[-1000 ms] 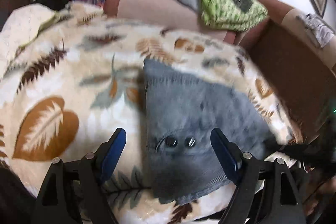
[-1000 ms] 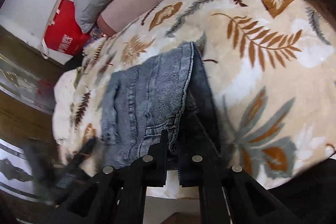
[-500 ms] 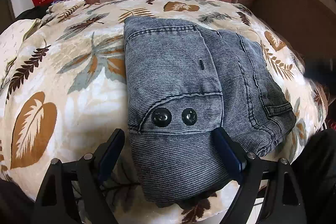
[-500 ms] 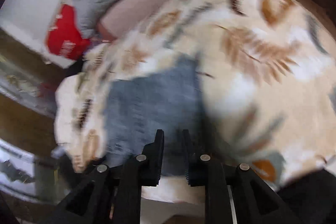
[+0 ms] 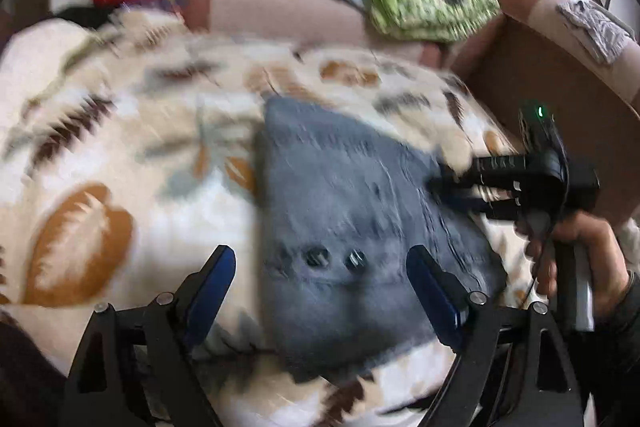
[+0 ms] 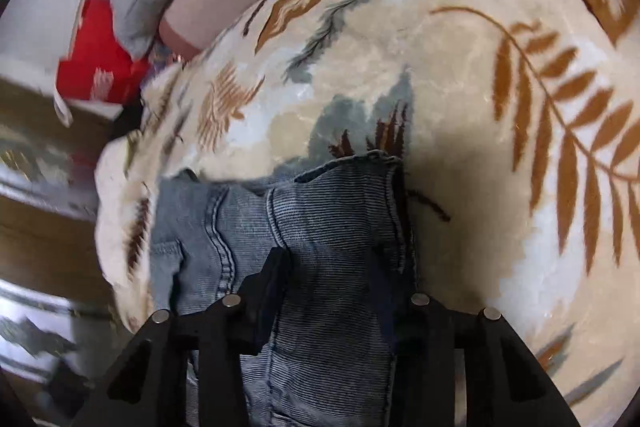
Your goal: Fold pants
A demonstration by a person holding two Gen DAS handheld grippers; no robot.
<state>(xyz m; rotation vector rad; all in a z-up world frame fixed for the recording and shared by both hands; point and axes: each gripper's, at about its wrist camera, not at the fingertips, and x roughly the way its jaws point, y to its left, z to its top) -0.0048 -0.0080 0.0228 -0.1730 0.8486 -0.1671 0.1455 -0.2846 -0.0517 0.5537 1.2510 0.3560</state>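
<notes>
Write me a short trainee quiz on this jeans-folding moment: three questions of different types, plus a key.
1. True or false: the left gripper is clamped shut on the jeans.
2. What do the jeans lie on? A) a bare wooden table B) a leaf-print blanket C) a metal tray
3. Fill in: the left wrist view shows ___ dark buttons on the folded jeans.

Key: 1 false, its jaws stand wide open; 2 B; 3 two.

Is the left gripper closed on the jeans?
No, the left gripper is wide open, its blue pads apart above the jeans.
</notes>
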